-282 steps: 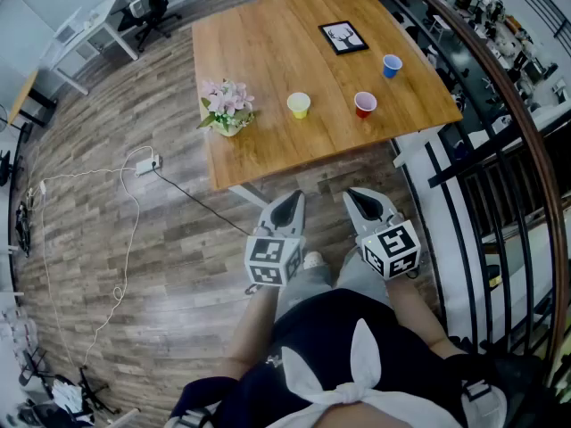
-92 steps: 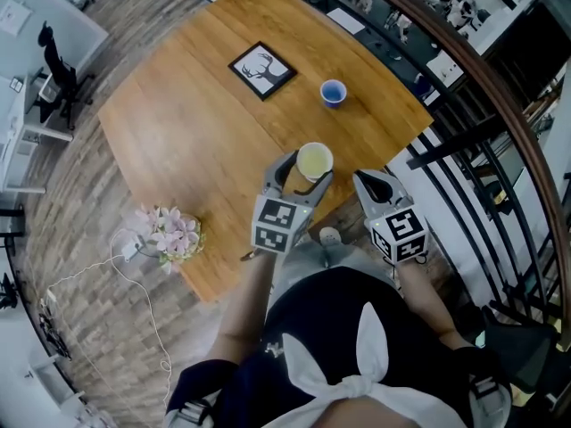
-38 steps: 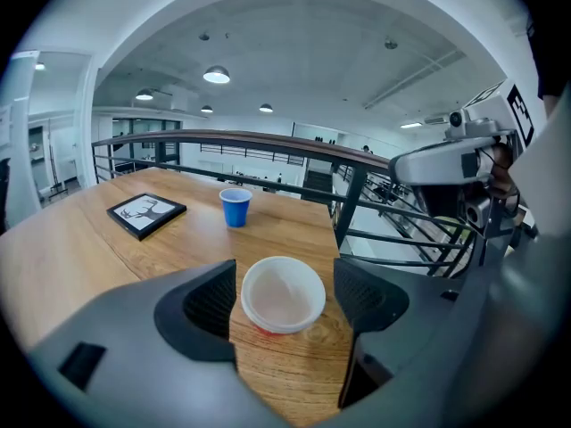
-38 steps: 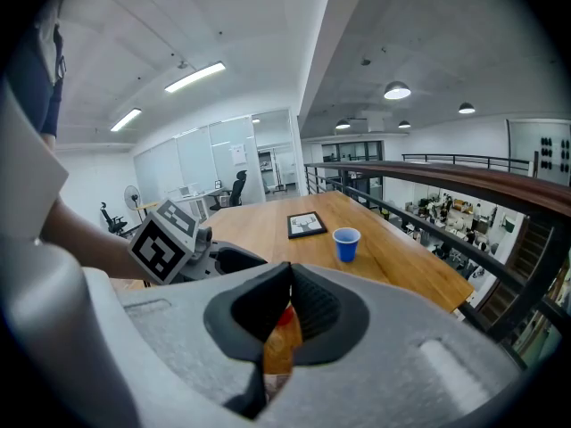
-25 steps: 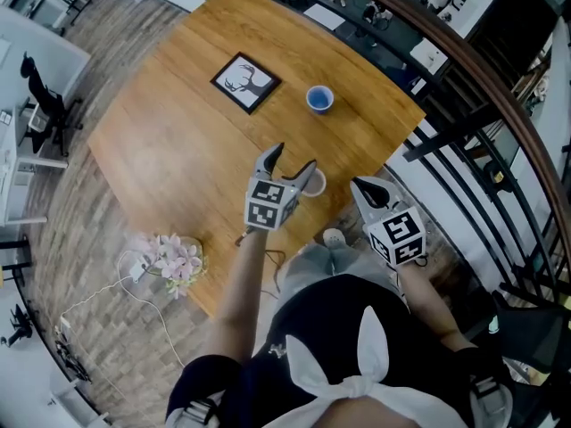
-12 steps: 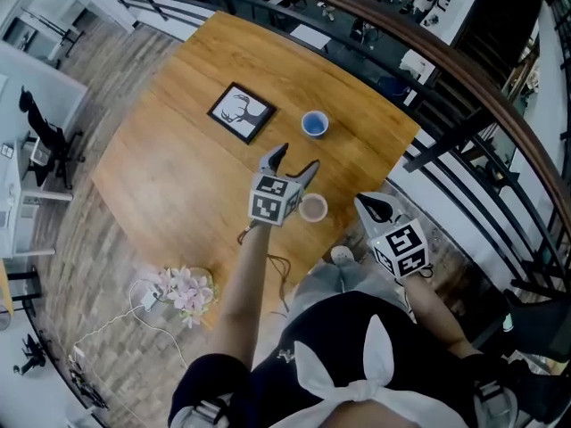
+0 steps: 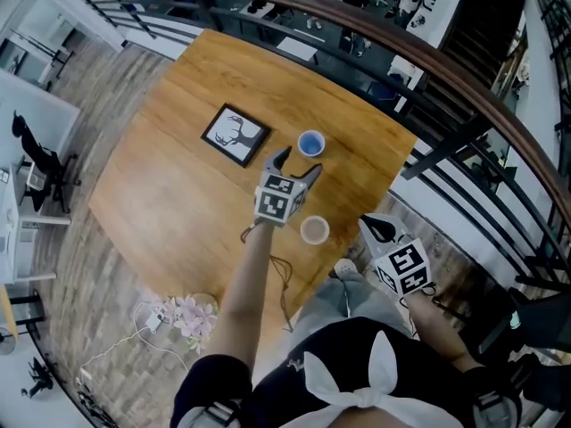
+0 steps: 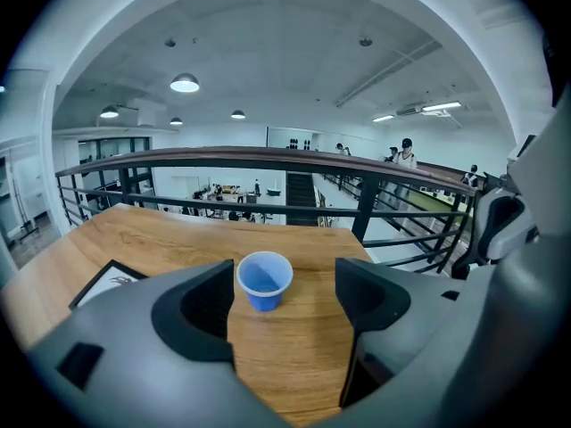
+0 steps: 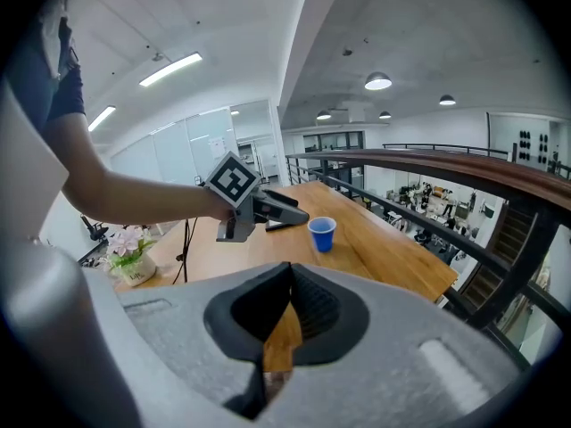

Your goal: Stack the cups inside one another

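A blue cup (image 7: 310, 143) stands upright on the wooden table (image 7: 178, 194), near the picture frame. My left gripper (image 7: 299, 164) is open just short of it, and in the left gripper view the blue cup (image 8: 264, 280) sits ahead, between the spread jaws of the left gripper (image 8: 284, 306), untouched. Behind that gripper stands the yellow cup (image 7: 314, 230), close to the table's near edge; a thin reddish rim rings it. My right gripper (image 7: 382, 231) hangs off the table's edge, shut and empty. From the right gripper (image 9: 275, 333) view, the blue cup (image 9: 322, 234) is beside the left gripper (image 9: 268, 210).
A black-framed deer picture (image 7: 235, 135) lies left of the blue cup. A pot of pink flowers (image 7: 187, 313) shows at the table's near-left edge. A dark railing (image 7: 464, 69) curves round the table's far and right sides.
The left gripper has left the yellow cup standing near the table's edge and moved away from the person toward the blue cup, still open. The right gripper has stayed low and shut.
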Tool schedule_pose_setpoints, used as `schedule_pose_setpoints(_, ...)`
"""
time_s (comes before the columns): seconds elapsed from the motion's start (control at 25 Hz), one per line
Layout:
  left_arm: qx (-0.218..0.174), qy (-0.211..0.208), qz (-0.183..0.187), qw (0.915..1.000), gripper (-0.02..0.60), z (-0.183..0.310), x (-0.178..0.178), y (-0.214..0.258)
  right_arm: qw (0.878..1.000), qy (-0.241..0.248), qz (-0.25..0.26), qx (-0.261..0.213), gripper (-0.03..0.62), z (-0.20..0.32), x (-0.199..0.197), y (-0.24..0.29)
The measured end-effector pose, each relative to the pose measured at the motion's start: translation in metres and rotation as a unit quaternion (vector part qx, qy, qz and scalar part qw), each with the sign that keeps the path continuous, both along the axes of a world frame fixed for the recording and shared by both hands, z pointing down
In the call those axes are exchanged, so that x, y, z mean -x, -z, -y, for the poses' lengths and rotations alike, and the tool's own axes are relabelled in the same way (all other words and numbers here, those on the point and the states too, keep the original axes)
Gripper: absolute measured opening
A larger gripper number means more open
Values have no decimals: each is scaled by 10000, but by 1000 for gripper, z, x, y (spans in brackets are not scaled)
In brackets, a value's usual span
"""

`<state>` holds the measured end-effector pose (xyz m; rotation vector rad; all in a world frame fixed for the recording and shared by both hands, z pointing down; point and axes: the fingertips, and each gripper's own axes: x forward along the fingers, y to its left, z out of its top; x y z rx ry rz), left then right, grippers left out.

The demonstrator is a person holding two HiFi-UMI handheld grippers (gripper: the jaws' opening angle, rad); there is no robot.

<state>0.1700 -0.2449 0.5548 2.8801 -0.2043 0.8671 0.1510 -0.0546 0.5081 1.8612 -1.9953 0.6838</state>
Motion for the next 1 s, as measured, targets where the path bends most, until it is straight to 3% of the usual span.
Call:
schedule_pose_setpoints(0.6, 268, -27, 493, 9984, 359, 29, -41, -62, 9998, -187, -13, 83, -2, 12, -2, -4)
schedule_pose_setpoints(1.0, 133, -83, 600, 9981, 336, 22, -45, -70, 9995, -295, -13, 120, -2, 7, -2, -7)
